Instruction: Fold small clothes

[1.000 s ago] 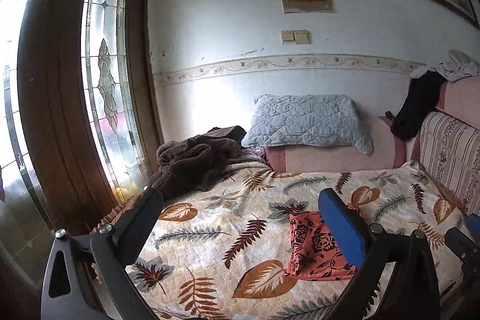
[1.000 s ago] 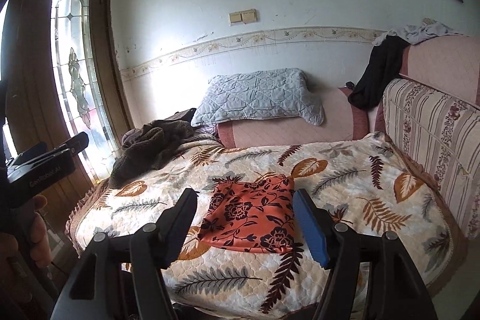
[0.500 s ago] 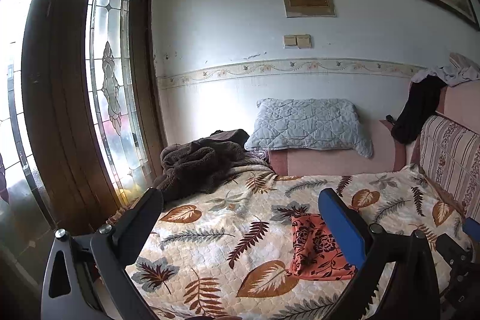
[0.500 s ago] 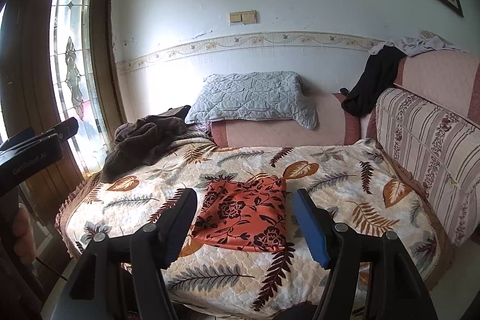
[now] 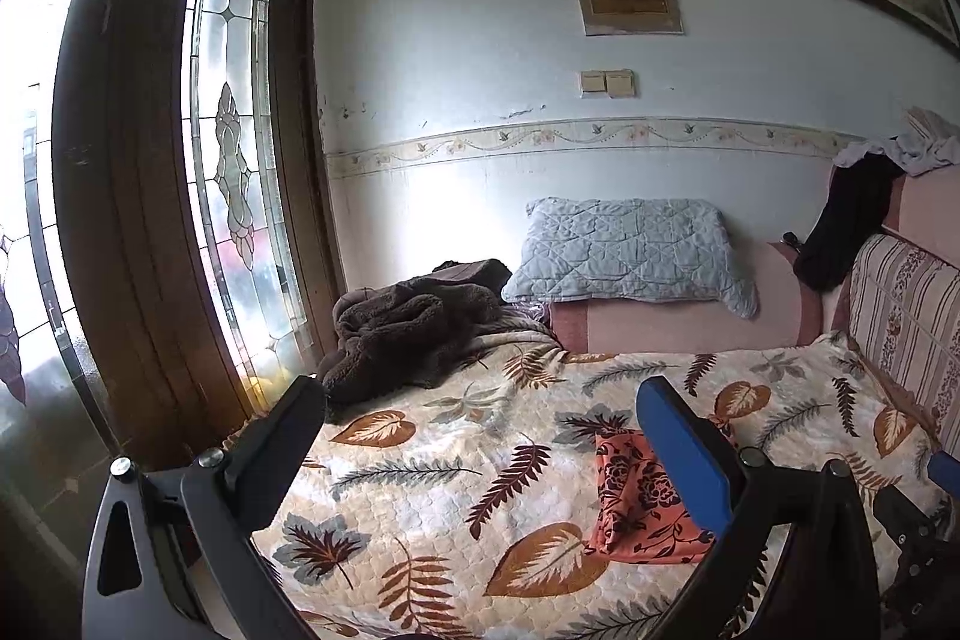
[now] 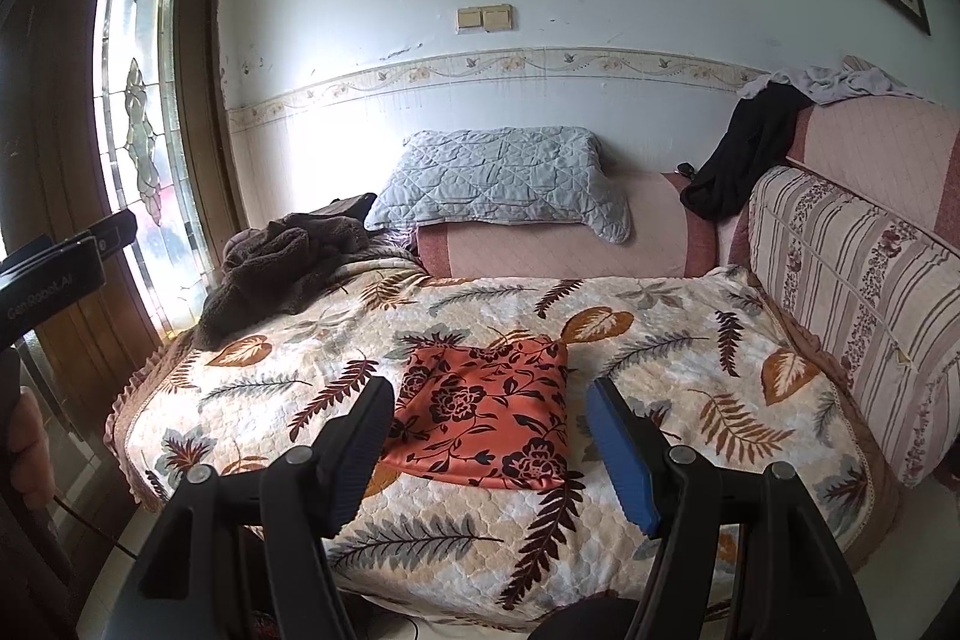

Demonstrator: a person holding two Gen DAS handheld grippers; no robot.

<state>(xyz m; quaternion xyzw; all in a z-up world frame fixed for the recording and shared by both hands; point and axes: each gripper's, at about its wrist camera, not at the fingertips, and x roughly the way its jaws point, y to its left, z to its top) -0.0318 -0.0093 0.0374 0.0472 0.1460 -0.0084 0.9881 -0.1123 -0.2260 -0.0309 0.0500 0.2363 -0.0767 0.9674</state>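
A pale wall [image 6: 372,10] with a flowered border ran behind a sofa [image 6: 870,280] whose seat was covered by a leaf-patterned quilt [image 6: 690,340]. On the quilt, near its front edge, lay an orange cloth [image 6: 489,415] with dark flowers, folded flat into a rough square. The right gripper [image 6: 489,394] hung in front of the sofa, above and short of the cloth, with its fingers spread wide and nothing between them. The left gripper [image 5: 480,400] was off to the left of the cloth, also wide open and empty; in the right wrist view its body showed at the left edge with part of a hand [image 6: 27,448] below it. A brown fleece blanket [image 6: 282,262] sat heaped at the far left corner of the quilt, beside a door [image 5: 228,196] with leaded glass. A grey quilted pillow [image 6: 498,184] leaned on the sofa arm against the wall, and dark and light clothes [image 6: 750,142] hung over the backrest.
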